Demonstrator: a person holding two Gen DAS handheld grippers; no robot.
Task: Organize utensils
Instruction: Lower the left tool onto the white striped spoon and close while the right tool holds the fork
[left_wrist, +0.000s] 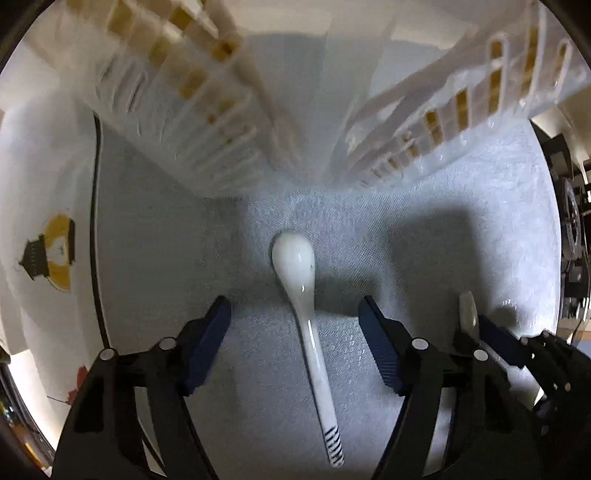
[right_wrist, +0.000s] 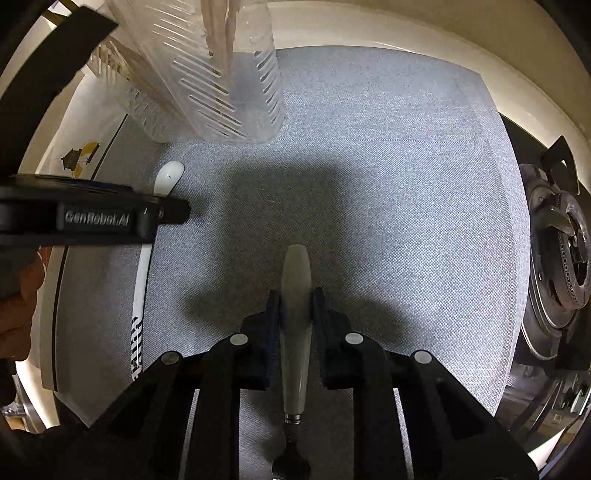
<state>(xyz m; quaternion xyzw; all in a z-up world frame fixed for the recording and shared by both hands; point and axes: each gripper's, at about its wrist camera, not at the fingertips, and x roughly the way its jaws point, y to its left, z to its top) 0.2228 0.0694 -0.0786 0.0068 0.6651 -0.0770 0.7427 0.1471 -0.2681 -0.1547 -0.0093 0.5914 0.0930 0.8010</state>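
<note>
Grey woven cloth (right_wrist: 369, 166) covers the bench, with a cream bench edge (right_wrist: 406, 40) curving behind it and a black gas stove burner (right_wrist: 569, 258) off to the right.

Over this cloth the right gripper (right_wrist: 295, 299) is clamped on a pale cream-handled utensil (right_wrist: 295, 295), its dark blue pads pressing both sides of the handle; the rounded handle end points forward, and a metal collar and dark part show behind the jaws, though the working end cannot be made out.

To its left, the left gripper (left_wrist: 295, 314) hangs spread wide above the cloth, holding nothing. Between its fingers in the left wrist view lies a white ceramic soup spoon with black stripes at the handle tip (left_wrist: 306, 302), flat on the cloth, bowl pointing away from the camera.

Just beyond the spoon's bowl stands a white slotted plastic utensil holder (right_wrist: 221, 81), with pale sticks upright inside it. A white mat printed with a yellow and black pagoda emblem (left_wrist: 51, 254) sits at the cloth's left edge.
</note>
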